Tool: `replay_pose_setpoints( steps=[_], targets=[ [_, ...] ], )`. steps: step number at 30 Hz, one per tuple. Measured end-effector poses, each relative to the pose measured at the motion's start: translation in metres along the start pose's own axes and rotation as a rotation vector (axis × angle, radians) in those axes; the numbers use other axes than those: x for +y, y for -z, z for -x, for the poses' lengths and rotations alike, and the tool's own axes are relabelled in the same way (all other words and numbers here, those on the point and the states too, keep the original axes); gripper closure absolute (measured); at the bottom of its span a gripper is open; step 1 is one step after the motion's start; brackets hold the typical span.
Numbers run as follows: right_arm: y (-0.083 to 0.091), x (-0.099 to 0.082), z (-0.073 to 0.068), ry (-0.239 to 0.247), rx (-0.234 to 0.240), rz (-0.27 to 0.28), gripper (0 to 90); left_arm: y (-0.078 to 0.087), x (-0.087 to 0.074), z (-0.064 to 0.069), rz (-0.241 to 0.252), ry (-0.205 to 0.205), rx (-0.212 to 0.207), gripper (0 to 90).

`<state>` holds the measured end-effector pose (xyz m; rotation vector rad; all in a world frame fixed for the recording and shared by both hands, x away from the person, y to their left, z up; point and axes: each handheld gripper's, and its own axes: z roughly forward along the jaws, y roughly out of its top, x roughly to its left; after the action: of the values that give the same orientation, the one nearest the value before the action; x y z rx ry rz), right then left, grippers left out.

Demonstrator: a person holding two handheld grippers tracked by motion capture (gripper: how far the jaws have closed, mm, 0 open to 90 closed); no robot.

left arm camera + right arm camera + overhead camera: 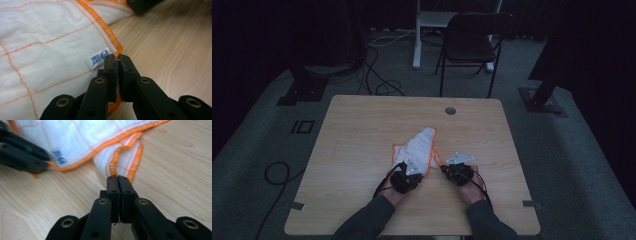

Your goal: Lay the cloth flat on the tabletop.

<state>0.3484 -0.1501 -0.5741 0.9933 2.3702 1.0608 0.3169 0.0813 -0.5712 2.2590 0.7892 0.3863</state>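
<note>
A white cloth [418,146] with orange hems and thin orange grid lines lies bunched at the middle of the wooden table [362,130]. My left gripper [402,169] is at its near left edge. In the left gripper view the jaws [117,59] are shut on the orange hem, beside a small label with blue print [99,58] on the cloth [45,45]. My right gripper [445,169] is at the cloth's near right corner. In the right gripper view its jaws [117,178] are pressed together on the tip of a folded, orange-edged corner [122,157]; the left gripper [22,153] shows at the left.
A round cable hole [450,110] sits near the table's far edge. Behind the table stand a black folding chair [472,42] and a white stand [418,35], with cables on the carpet. Bare wood surrounds the cloth on all sides.
</note>
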Motion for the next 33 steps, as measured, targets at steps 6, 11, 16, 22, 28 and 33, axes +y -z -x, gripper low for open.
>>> replay_pose_setpoints(
  steps=[6,11,16,22,28,33],
  targets=[
    [0.002,-0.002,0.012,-0.032,-0.037,-0.01,89.0,0.009,-0.01,-0.006,-0.003,-0.007,-0.001,86.5],
    [0.003,-0.002,0.023,-0.04,-0.073,-0.018,89.2,0.022,-0.021,-0.014,-0.012,-0.015,0.007,86.6],
    [0.003,-0.002,0.031,-0.044,-0.102,-0.02,89.2,0.03,-0.03,-0.02,-0.012,-0.019,0.023,86.6],
    [0.005,-0.006,0.044,-0.08,-0.135,-0.021,89.3,0.04,-0.042,-0.03,0.003,0.021,0.036,86.5],
    [0.009,-0.011,0.057,-0.105,-0.177,-0.026,89.3,0.05,-0.052,-0.037,0.0,0.042,0.055,86.5],
    [0.013,-0.015,0.065,-0.13,-0.209,-0.029,89.4,0.055,-0.057,-0.04,-0.001,0.049,0.073,86.4]
  ],
)
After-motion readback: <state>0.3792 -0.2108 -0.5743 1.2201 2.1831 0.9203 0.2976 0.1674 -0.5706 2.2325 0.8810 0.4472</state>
